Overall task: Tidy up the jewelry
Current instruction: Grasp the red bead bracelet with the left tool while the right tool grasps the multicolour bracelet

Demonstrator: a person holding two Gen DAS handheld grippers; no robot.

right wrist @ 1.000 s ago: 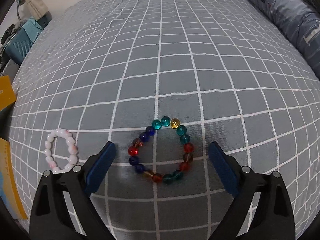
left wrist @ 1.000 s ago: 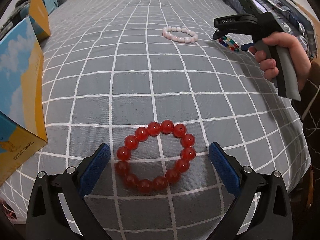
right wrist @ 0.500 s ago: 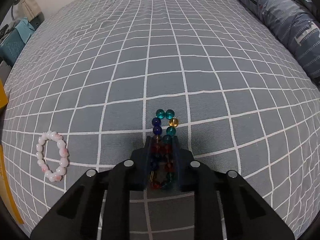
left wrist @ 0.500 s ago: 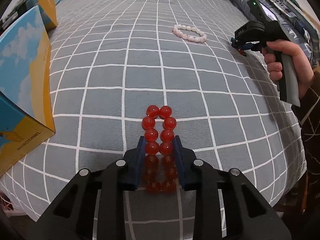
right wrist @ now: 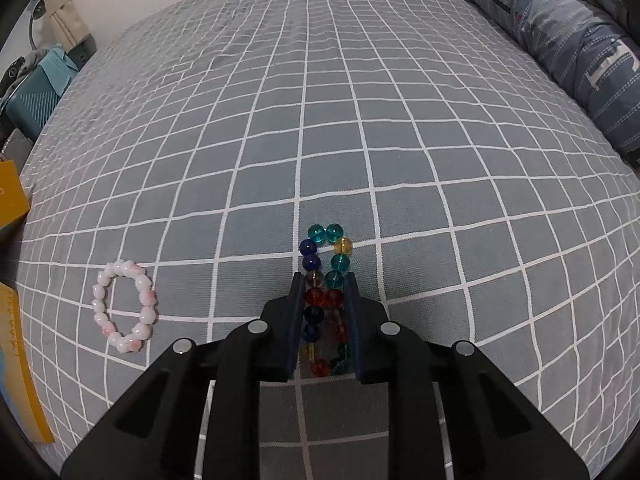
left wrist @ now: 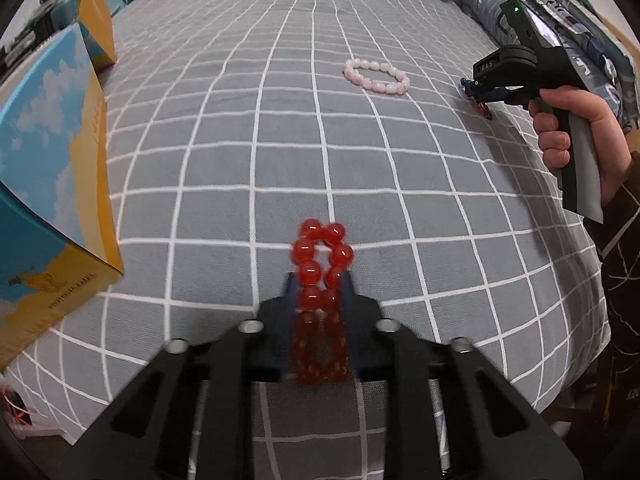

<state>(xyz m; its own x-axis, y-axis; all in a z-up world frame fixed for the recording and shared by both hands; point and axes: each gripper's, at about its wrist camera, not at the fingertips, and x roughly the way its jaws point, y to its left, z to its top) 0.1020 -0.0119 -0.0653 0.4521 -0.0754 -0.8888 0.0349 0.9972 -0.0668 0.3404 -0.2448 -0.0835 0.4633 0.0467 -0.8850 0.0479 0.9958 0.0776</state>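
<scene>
Grippers both worked on the grey checked bedspread (right wrist: 400,120). Left gripper (left wrist: 319,296) was closing, pads pinching the red bead bracelet (left wrist: 320,264) flat. Right gripper (right wrist: 323,292) clenched the multicoloured bead bracelet (right wrist: 326,256); the pink-white bracelet (right wrist: 124,306) lay apart.

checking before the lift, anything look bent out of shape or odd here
Both gripped bracelets are squashed from rings into narrow doubled loops: the red bead bracelet in the closing left gripper, the multicoloured glass bead bracelet in the right gripper.

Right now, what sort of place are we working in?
Most likely a bedroom: the bracelets lie on a bed with a grey checked sheet, a rolled blue quilt along its edge, and cardboard boxes beside it.
</scene>
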